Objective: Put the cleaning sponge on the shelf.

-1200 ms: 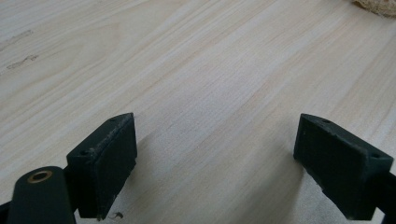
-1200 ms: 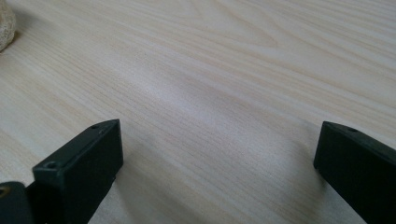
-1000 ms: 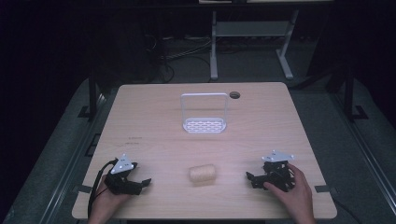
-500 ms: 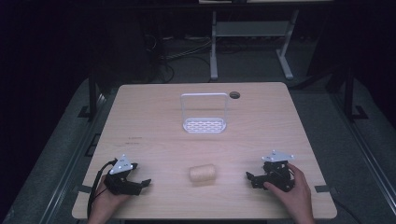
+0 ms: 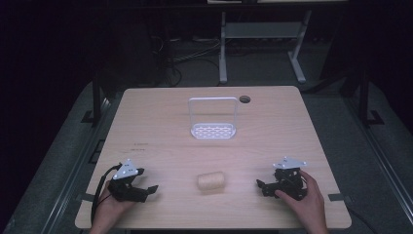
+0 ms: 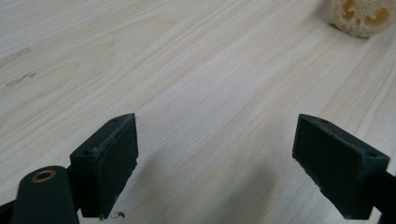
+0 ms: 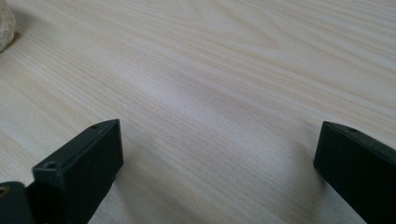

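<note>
Two black hand-held grippers, left gripper [image 5: 146,189], right gripper [image 5: 263,185], each topped by grey three-cornered plate, black cable trailing left, blocky matte fingers [image 6: 105,163] with small screw holes

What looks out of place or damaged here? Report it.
Nothing stands out. The loofah piece lies on its side between the open left gripper and right gripper; the white rack stands upright farther back on the table.

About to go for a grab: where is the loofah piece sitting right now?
In the high view the loofah piece lies near the table's front edge, between the left tongs and right tongs, touching neither.
</note>
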A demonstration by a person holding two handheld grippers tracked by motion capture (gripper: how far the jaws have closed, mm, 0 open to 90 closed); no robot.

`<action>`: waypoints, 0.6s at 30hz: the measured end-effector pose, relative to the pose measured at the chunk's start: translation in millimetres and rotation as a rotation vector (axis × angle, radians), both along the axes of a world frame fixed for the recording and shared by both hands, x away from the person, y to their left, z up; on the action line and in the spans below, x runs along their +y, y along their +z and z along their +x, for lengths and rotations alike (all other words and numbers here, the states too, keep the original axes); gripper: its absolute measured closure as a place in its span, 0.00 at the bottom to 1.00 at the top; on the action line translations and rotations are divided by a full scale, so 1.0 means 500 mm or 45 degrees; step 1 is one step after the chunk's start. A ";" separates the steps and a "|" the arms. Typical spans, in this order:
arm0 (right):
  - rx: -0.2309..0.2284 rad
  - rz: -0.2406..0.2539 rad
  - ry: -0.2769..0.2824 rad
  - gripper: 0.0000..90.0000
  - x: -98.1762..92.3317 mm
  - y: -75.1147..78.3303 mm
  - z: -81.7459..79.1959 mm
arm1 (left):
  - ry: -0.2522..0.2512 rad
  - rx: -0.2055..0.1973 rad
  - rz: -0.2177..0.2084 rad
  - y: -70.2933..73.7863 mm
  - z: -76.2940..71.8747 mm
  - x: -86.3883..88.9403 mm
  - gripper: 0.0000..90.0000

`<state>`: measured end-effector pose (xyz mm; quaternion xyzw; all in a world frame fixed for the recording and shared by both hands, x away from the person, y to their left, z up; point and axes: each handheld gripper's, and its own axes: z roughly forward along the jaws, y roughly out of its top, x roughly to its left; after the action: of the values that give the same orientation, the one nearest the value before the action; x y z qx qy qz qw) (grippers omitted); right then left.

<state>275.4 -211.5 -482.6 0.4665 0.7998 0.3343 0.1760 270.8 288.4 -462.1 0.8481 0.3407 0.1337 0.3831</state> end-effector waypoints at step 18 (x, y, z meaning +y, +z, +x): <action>-0.001 -0.001 0.001 0.01 0.000 0.000 0.000 | -0.086 0.014 -0.063 0.027 0.018 -0.029 0.16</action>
<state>275.4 -211.6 -482.6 0.4660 0.8001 0.3342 0.1762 279.6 273.8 -448.8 0.8500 0.3173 0.1076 0.4065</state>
